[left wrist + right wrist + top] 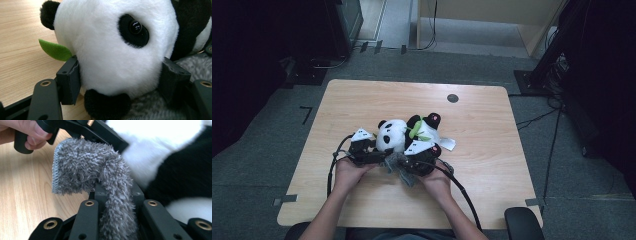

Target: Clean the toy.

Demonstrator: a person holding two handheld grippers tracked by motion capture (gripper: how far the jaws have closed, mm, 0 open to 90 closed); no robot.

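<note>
Black fingers of the left gripper point(117, 75) clamped the plush panda's point(393, 135) head at centre frame on the counter point(482, 125) while the right gripper point(116, 195) pinched a grey fuzzy cloth point(82, 167), wrapping seemingly barely begun.

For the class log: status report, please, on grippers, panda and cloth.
Left gripper clamped on panda's head. Right gripper shut on grey cloth. Nothing in the way on table.
</note>
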